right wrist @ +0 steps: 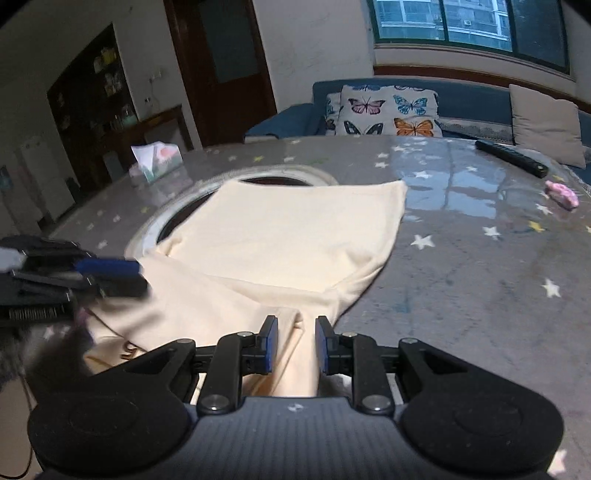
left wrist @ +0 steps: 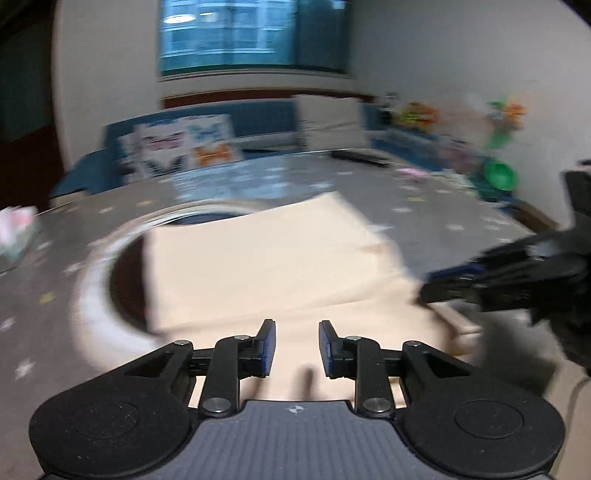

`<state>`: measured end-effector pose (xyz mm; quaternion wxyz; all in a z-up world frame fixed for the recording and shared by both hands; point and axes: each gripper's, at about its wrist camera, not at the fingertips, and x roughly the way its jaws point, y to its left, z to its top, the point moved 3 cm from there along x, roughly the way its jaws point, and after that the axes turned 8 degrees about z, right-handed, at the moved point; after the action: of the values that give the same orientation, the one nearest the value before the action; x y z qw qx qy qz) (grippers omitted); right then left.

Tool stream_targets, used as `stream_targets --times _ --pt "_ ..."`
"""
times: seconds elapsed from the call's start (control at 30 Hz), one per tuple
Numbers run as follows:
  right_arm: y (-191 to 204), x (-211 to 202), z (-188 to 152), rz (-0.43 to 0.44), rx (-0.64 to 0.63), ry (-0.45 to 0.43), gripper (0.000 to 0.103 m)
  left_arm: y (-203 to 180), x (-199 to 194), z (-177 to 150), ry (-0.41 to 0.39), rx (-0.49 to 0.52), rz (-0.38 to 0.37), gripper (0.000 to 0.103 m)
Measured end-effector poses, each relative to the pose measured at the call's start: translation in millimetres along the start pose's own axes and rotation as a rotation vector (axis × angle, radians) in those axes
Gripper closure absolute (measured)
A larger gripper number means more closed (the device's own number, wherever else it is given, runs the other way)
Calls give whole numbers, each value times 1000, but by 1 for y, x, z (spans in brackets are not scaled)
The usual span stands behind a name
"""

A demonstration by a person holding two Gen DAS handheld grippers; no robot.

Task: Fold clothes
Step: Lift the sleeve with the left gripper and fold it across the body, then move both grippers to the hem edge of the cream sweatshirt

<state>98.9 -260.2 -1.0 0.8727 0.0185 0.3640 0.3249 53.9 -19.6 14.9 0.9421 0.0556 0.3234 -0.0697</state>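
On the starred table (right wrist: pixel 480 266), the cream garment (right wrist: pixel 288 251) lies partly folded over the round hole (right wrist: pixel 273 180). Your right gripper (right wrist: pixel 296 345) straddles its bunched near edge with pads apart; your left gripper (left wrist: pixel 297 349) hovers above the cloth, also parted and empty. Close on one layer only and the fold could skew or slide into that hole.

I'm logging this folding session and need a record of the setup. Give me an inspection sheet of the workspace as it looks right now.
Surface: grey star-print table cover under a glossy clear sheet, with a round opening at the middle.
Job's things: cream garment, partly folded, lying over the opening.
Clutter: tissue box, black remote, small pink item.
Grippers: left gripper and right gripper both have jaws apart over the garment's near edge, nothing clamped.
Cables: thin cable at the table's near edge.
Surroundings: blue sofa, butterfly cushion, beige cushion, window, dark wooden door.
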Motion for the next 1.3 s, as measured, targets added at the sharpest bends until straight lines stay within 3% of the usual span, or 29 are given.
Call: stream_targets --times 0.13,0.17,0.2,0.27,0.47,0.57,0.7,0.9,1.1,1.3 --pt "11 17 -2 -14 -36 36 81 31 2 -10 21 -46 55 75" --pt "14 19 -2 -19 -46 41 83 37 0 -12 25 -52 58 76" --pt "16 19 -2 -31 -56 40 93 40 3 -14 30 -57 61 76" --pt "21 15 3 -60 -79 18 96 45 8 -17 38 -66 66 76" --pt "20 10 17 -82 -86 -16 96 48 16 -22 49 -61 97 76" --pt "4 25 8 -104 -34 26 95 52 15 -24 51 -64 102 75" --pt "6 10 13 -118 -59 -18 90 55 9 -17 37 -64 110 77" --pt "23 9 23 -68 -129 -44 90 37 16 1 2 -22 61 77" --pt "24 34 15 -56 -192 34 89 26 45 0 49 30 41 75" --pt "36 12 6 -26 -269 89 89 25 26 -5 23 91 22 76"
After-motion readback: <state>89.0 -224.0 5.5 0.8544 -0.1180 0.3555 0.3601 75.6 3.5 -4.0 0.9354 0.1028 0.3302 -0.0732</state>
